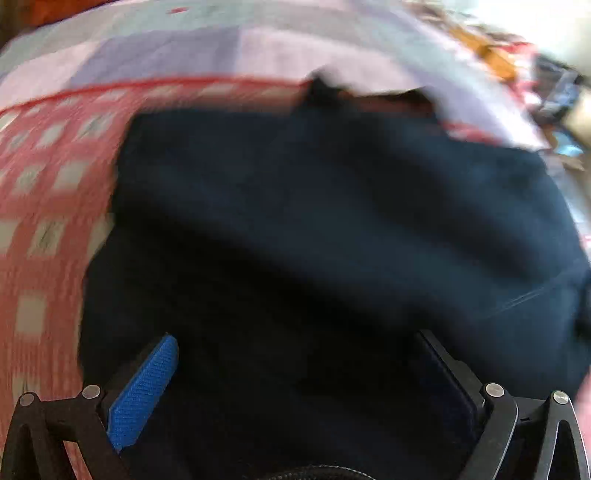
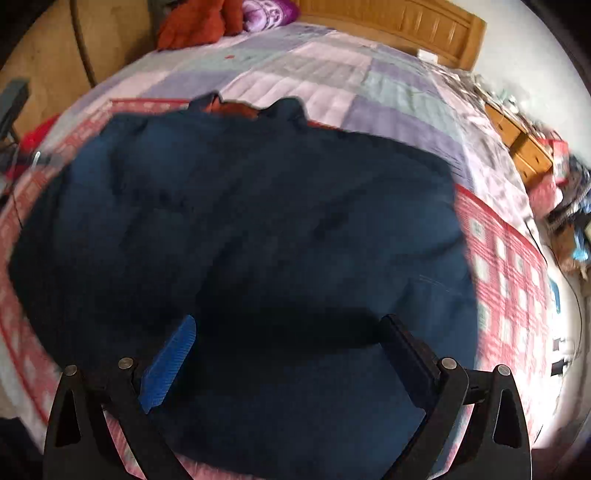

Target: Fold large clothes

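Observation:
A large dark navy garment [image 1: 314, 229] lies spread over a bed, and the right wrist view shows the same garment [image 2: 258, 229] with its collar end at the far side. My left gripper [image 1: 299, 343] hangs above the near part of the cloth, jaws wide apart, nothing between the blue pad [image 1: 144, 391] and the black finger [image 1: 450, 373]. My right gripper [image 2: 291, 325] is likewise open over the cloth, its blue pad [image 2: 170, 365] and black finger [image 2: 410, 354] clear of the fabric. The left wrist view is blurred by motion.
A red-and-white checked blanket [image 2: 506, 273] lies under the garment, on a pastel patchwork bedspread [image 2: 317, 74]. A wooden headboard [image 2: 424, 26] stands at the far end, with an orange-red cloth heap [image 2: 195, 22] beside it. Cluttered wooden furniture [image 2: 524, 147] lines the right side.

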Motion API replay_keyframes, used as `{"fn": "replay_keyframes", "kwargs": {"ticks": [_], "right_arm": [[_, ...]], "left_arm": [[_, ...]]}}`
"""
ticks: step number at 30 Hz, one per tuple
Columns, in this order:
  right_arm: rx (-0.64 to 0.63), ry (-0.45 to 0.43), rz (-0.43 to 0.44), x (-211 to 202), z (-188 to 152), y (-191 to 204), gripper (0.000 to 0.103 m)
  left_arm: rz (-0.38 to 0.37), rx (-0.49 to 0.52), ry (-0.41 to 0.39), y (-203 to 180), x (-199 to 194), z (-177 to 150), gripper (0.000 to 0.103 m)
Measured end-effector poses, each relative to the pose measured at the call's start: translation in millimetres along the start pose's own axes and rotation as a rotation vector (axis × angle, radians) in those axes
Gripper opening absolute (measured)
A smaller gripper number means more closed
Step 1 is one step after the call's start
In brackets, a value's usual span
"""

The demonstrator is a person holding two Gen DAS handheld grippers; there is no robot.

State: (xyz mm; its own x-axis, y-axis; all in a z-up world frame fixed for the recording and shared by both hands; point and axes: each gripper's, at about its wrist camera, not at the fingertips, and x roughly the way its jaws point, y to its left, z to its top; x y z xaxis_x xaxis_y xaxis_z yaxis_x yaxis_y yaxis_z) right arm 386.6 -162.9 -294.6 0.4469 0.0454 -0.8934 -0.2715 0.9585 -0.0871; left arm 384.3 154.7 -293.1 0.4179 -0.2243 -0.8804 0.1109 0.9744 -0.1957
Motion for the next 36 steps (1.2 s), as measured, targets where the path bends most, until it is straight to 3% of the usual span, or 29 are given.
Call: {"fn": "replay_keyframes", "kwargs": {"ticks": [2,5,9,11,13,15,17,18,20,22,24,30,36], "right_arm": [[0.016,-0.038,-0.042,23.0,30.9,-4.5,0.103],[0.099,-0.026,-0.089,69.6,90.0,-28.1,0.103],[0.159,0.015,-0.102,103.0,129.9,-40.0,0.103],[0.153,-0.034,-0.073,87.9,135.8,-34.9,0.101],[0.088,-0.141,-0.037,49.0,123.9,-18.0,0.101],[0.063,-0.199,-0.032,17.1,102.2,-11.7,0.101],[0.096,-0.218,-0.070,-4.2,75.8,-13.3,0.101],[0.133,-0.207,-0.075,-11.0,59.8,-19.2,0.101],[0.194,-0.167,-0.094,-15.1,32.1,-30.8,0.101],[0.244,-0.118,-0.087,-15.2,9.1,-41.3,0.101],[0.267,-0.088,-0.086,-11.3,-4.1,-45.9,0.101],[0.279,-0.101,-0.055,-11.0,-14.1,-50.5,0.101],[0.195,-0.077,-0.033,15.1,9.4,-48.6,0.103]], "left_arm": [[-0.030,-0.105,-0.133,25.2,-6.7,-19.2,0.103],[0.031,-0.252,-0.241,51.0,-15.4,-38.6,0.103],[0.102,-0.392,-0.267,66.5,-20.2,-60.1,0.103],[0.172,-0.324,-0.273,53.9,-25.7,-55.4,0.103],[0.232,-0.193,-0.286,36.6,-27.5,-44.6,0.103],[0.203,-0.065,-0.316,26.3,-32.3,-20.7,0.103],[0.184,-0.011,-0.342,30.0,-34.8,-2.3,0.103],[0.163,-0.014,-0.337,34.7,-30.2,7.0,0.103],[0.100,-0.111,-0.265,59.1,-10.3,23.4,0.103],[0.050,-0.207,-0.183,79.8,11.9,23.7,0.103],[0.009,-0.262,-0.164,92.6,20.6,21.7,0.103],[0.275,-0.226,-0.284,94.5,-11.6,13.6,0.103],[0.355,-0.250,-0.238,102.8,4.3,13.6,0.103]]}}
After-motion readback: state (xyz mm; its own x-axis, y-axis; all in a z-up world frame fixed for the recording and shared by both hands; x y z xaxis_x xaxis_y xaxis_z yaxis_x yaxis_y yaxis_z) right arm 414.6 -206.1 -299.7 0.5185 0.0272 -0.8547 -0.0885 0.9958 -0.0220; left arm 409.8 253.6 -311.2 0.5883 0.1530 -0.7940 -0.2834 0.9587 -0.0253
